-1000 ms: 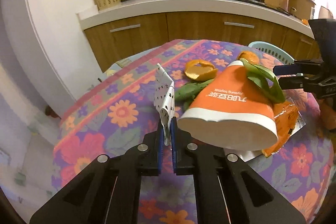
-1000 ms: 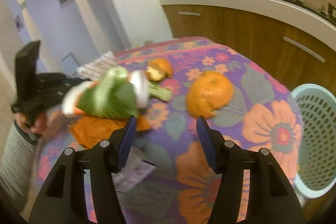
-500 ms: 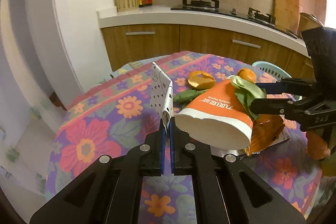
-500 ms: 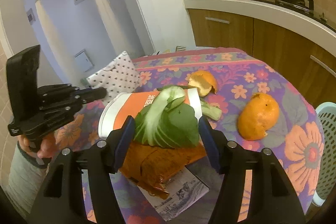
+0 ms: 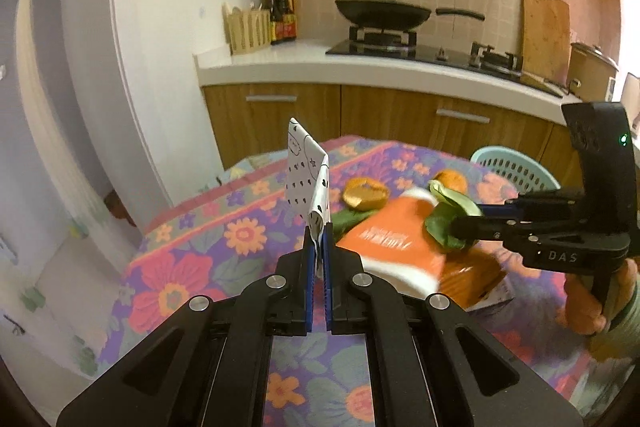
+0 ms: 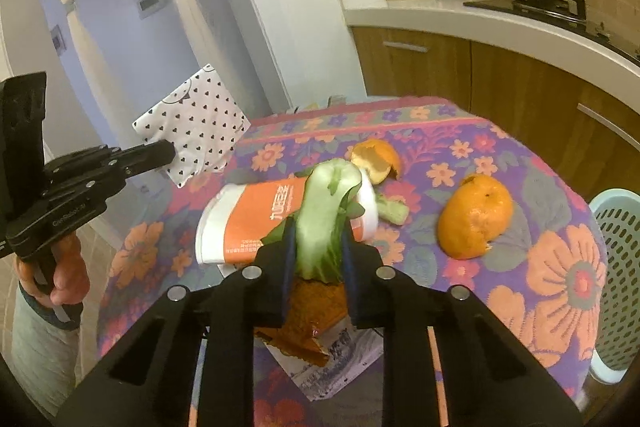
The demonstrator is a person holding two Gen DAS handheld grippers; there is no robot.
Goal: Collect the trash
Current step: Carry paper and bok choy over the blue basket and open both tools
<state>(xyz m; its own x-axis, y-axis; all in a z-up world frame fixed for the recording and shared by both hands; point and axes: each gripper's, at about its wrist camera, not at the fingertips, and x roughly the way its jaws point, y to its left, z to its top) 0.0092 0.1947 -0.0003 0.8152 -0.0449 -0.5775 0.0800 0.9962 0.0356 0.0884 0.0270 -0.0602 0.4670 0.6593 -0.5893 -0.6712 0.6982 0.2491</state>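
On the left, the left gripper (image 6: 170,151) is showing faint white lettering on its body that is too small to read, and its jaws are pinching a white napkin (image 6: 195,126) printed with small black hearts, holding it up beside the table edge. Next, an orange-and-white paper cup (image 6: 256,223) is lying on its side on the flowered tablecloth (image 6: 520,267), wearing white Chinese characters that I cannot make out. The right gripper (image 6: 318,253), marked "DAS" in the left wrist view, is closing its jaws on a pale green vegetable leaf (image 6: 324,215) just above the cup. Farther right, two orange peels (image 6: 476,215) are lying on the cloth, and a pale blue basket (image 6: 618,267) is standing beside the table.
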